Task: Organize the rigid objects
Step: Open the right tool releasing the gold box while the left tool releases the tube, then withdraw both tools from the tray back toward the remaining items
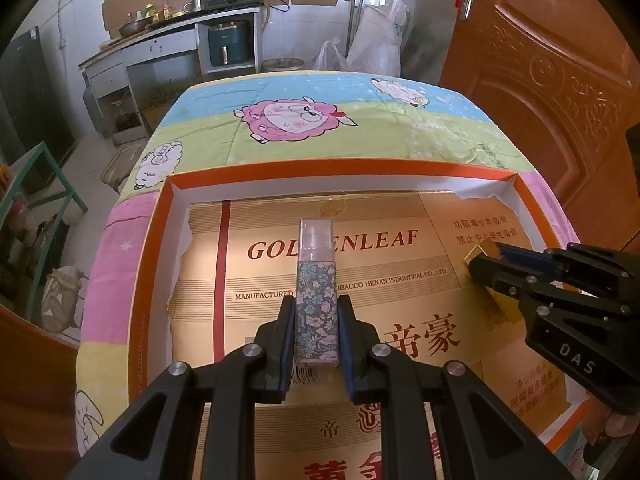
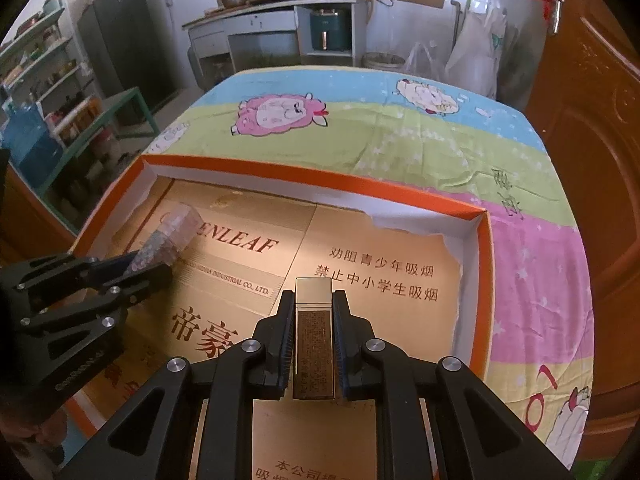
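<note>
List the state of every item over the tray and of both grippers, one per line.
Left gripper: jaws shut on the floral spray bottle.
Floral spray bottle: held above the tray, clear cap on.
Right gripper: jaws shut on the gold box.
Gold box: held above the tray, closed.
Orange tray: open, lined with flattened cardboard, white inner lining torn.

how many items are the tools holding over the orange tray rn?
2. A floral spray bottle sits clamped in the left tool; a gold rectangular lighter-like block is clamped in the right tool. Both are over the orange-rimmed tray. Nothing else shows inside it.
</note>
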### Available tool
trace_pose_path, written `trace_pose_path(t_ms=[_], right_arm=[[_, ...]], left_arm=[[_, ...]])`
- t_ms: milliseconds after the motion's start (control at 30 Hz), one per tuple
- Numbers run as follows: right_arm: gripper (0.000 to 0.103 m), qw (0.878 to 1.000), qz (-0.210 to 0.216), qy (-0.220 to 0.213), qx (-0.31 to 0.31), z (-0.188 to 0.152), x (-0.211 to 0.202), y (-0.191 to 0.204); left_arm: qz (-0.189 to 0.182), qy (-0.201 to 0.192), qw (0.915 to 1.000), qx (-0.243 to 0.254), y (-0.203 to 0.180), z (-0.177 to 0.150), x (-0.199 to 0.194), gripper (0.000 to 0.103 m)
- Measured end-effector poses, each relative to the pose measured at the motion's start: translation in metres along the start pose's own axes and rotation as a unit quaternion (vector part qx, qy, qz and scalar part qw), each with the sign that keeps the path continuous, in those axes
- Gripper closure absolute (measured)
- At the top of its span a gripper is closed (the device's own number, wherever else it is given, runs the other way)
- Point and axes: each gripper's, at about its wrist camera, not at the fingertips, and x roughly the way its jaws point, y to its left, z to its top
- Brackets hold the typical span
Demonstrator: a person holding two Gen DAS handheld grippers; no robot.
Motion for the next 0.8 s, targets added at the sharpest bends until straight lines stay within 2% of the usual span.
trace_pose_path(t_ms=[167, 233, 300, 367, 433, 467, 567, 733, 800], right_arm=[[0.084, 1.000, -0.005, 0.015, -0.001, 0.000, 0.005, 0.001], [0.079, 1.000, -0.004, 0.014, 0.000, -0.001, 0.004, 0.000], [0.063, 1.000, -0.003, 0.015, 0.000, -0.001, 0.004, 0.001], [0.055, 1.000, -0.005, 0.012, 0.000, -0.002, 0.002, 0.001], [0.054, 1.000, -0.010, 0.006, 0.001, -0.005, -0.002, 0.001], [0.054, 1.000, -0.012, 0.003, 0.003, -0.006, -0.004, 0.001], [0.054, 1.000, -0.014, -0.013, 0.014, -0.010, -0.014, -0.001], [0.053, 0.999, -0.015, -0.038, 0.027, -0.023, -0.035, 0.000], [0.049, 0.998, -0.017, -0.049, 0.030, -0.031, -0.046, 0.003]], left_arm=[[0.002, 0.004, 0.9999, 0.013, -0.003, 0.000, 0.003, 0.083], [-0.001, 0.006, 0.9999, 0.016, -0.003, 0.001, 0.003, 0.083], [-0.007, 0.005, 0.9998, 0.016, -0.002, 0.000, 0.003, 0.082], [-0.026, 0.007, 0.9996, 0.012, 0.000, 0.000, 0.003, 0.069], [-0.042, 0.010, 0.9990, 0.003, 0.001, 0.000, 0.003, 0.058], [-0.037, 0.007, 0.9993, -0.001, 0.001, -0.001, 0.001, 0.057], [-0.012, -0.023, 0.9997, -0.004, 0.000, -0.004, -0.008, 0.057], [0.001, -0.067, 0.9977, -0.012, -0.001, -0.008, -0.035, 0.056], [0.007, -0.082, 0.9966, -0.010, -0.003, -0.012, -0.048, 0.056]])
